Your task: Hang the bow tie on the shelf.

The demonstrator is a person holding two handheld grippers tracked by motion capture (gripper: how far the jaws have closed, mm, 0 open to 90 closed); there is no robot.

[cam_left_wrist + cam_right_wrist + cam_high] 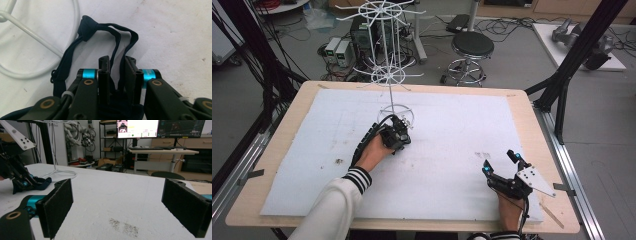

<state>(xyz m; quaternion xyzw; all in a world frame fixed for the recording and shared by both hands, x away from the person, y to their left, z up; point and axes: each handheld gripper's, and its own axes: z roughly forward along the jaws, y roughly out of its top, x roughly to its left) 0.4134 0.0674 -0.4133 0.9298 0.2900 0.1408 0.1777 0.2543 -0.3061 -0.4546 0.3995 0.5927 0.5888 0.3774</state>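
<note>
While the left tool sits by the base ring of the white wire rack, a dark navy fabric strap lies on the white sheet of the desk right in front of it: thin bands gathered into a knot at the far end, looping back toward the tool, one band running down between the two pads. Jaws nearly together around that band; can't tell if the pads actually pinch it. Right tool rests near the desk's front right corner, well apart from the strap, jaws wide apart with nothing between them. No readable writing: faint print on the left tool's blue collar is too small to make out, and the monitors in the right gripper view are too blurred. High view gives the layout, the rack at the far middle of the desk, the left hand just below its base, a stool behind. Left gripper view gives the strap's knot and bands plus the rack's ring. Right gripper view shows the left tool side-on with the strap at its tip, and a grey smudge on the sheet
</note>
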